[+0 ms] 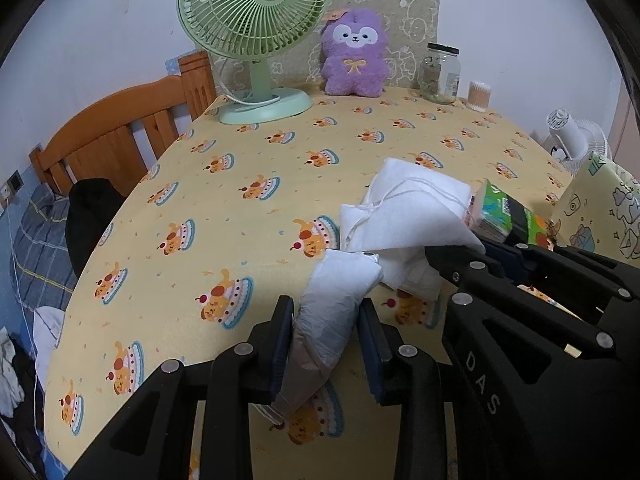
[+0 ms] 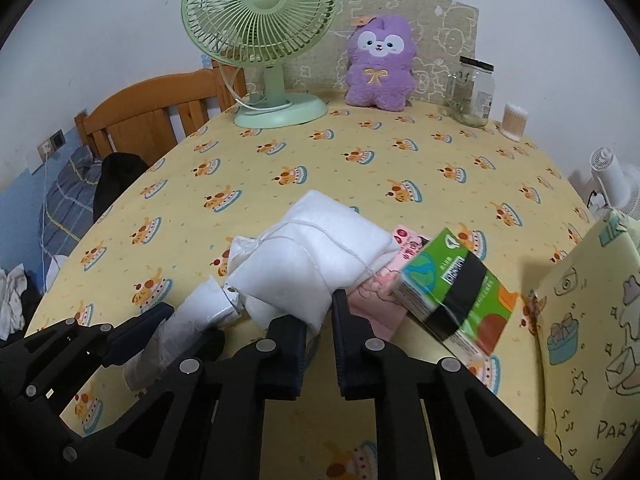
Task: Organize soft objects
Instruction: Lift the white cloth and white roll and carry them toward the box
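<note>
The left tool (image 1: 326,344) is clamped on a slim white pouch (image 1: 334,304), whose long axis runs straight out along the fingers toward the white pillow (image 2: 316,256) lying near the front of the desk (image 2: 400,168). The pouch's far end just meets the pillow's near left edge. The right tool (image 2: 320,320) stands narrow, its jaws pinching the pillow's near corner, though how firmly is hard to judge. A green tissue pack (image 2: 456,296) rests tilted just right of the pillow, over a pink packet (image 2: 404,248). The left tool sits nearer the pillow's left side, so the pouch probably only needs setting down alongside it.
</note>
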Motion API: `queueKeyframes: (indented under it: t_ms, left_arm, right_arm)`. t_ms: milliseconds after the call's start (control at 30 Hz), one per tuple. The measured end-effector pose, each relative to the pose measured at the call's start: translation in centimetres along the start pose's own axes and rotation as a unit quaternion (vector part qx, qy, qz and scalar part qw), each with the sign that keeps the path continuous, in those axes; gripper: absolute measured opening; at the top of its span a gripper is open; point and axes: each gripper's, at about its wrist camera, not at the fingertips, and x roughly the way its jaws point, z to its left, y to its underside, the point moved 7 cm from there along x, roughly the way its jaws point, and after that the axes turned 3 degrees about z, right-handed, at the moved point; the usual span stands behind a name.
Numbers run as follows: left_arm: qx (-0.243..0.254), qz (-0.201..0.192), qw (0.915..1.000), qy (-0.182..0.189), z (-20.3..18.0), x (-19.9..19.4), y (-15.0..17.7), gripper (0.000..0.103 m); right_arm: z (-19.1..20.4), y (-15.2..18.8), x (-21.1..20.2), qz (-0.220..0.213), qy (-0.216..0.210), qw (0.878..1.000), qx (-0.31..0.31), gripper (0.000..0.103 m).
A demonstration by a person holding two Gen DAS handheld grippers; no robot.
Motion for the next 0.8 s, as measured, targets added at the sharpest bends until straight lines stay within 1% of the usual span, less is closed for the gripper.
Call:
queueKeyframes:
  t_ms: [167, 333, 433, 800]
  left_arm:
    - [0.002, -0.010, 0.9999, -0.002, -0.6, -1.0, -0.2, 0.033]
    - [0.004, -0.022, 0.9997, -0.003, -1.2, -2.1, -0.5, 0.033]
    - [0.013, -0.033, 0.9993, -0.009, -1.6, -3.1, -0.6, 0.033]
    - [0.011, -0.062, 0.9979, -0.013, -2.5, -6.1, -1.2, 0.032]
  right_arm:
    - [-0.6, -0.1, -1.3, -0.018, 0.013, 1.000, 0.000, 0.015]
    - [-1.2, -0.2, -2.6, -0.029, 0.011, 1.000, 0.005, 0.015]
    - [-1.5, -0.3, -3.6, -0.036, 0.016, 0.999, 0.003, 0.015]
    - [-1.9, -0.8, -6.8, -0.065, 0.013, 0.998, 0.000, 0.014]
